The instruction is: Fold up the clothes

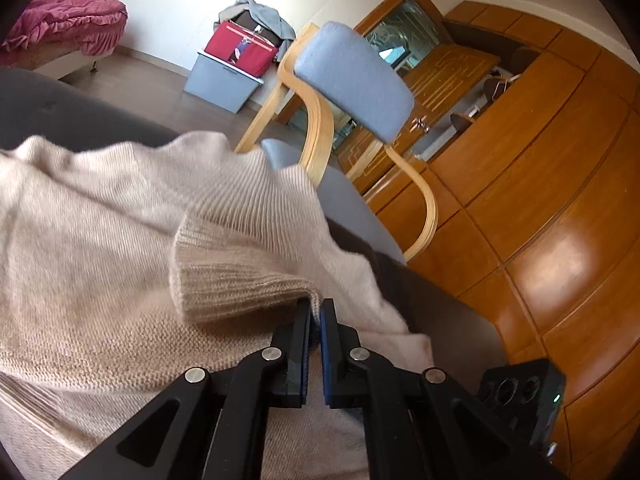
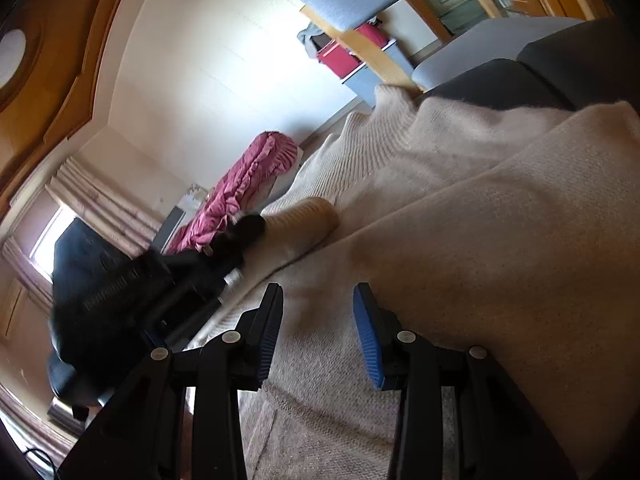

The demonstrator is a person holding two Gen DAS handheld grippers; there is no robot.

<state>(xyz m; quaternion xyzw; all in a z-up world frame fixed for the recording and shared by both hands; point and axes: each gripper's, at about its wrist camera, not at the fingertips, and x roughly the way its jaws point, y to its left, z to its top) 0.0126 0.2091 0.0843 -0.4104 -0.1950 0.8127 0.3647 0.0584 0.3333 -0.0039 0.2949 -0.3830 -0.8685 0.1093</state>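
Observation:
A beige knit sweater [image 1: 100, 240] lies spread on a dark sofa [image 1: 60, 108]. My left gripper [image 1: 316, 314] is shut on the ribbed cuff [image 1: 240, 280] of a sleeve, which is folded over the sweater's body. In the right wrist view the same left gripper [image 2: 252, 228] appears blurred at the left, pinching the cuff [image 2: 304, 216]. My right gripper [image 2: 318, 312] hovers low over the sweater [image 2: 480, 220] with its jaws apart. Its blue pads [image 2: 370, 344] hold nothing.
A wooden chair with a blue cushion [image 1: 352, 76] stands just past the sofa. Behind it run wooden cabinets [image 1: 540, 180]. A red bag on a grey box [image 1: 236, 60] and a bed with a pink cover [image 1: 68, 24] stand by the far wall.

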